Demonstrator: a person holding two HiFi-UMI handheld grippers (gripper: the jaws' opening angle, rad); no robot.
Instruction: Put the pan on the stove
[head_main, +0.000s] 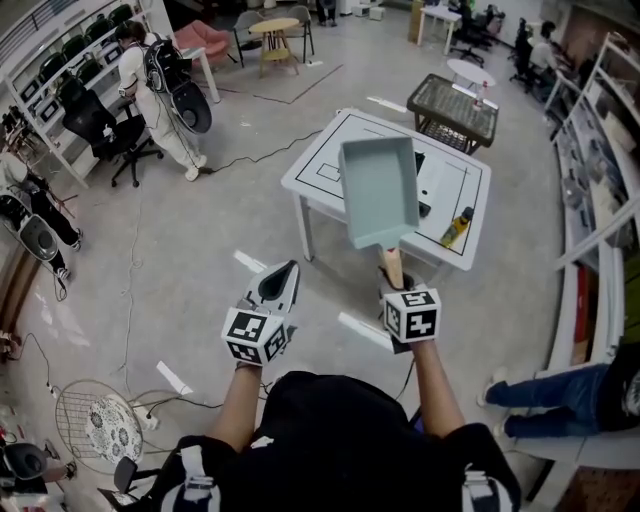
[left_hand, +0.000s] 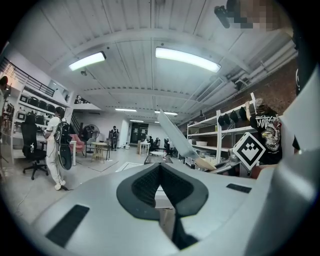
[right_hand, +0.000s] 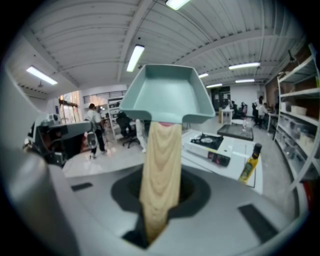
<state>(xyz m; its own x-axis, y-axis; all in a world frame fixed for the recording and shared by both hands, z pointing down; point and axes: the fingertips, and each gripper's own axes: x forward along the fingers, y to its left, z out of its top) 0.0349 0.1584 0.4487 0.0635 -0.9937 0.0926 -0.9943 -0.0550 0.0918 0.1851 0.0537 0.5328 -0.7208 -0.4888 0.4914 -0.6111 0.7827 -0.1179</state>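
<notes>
Right gripper (head_main: 393, 285) clamped on the wooden handle (right_hand: 160, 170) of the teal rectangular pan (head_main: 378, 190). Pan held up in the air over the white table (head_main: 310, 172), clear of the portable gas stove (right_hand: 206, 142) standing on it. Left gripper (head_main: 281, 278): jaws together, nothing between them, level beside the right one.

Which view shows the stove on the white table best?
The right gripper view: the stove shows its burner and front panel. In the head view the pan covers most of it. In the left gripper view I can't make it out.
</notes>
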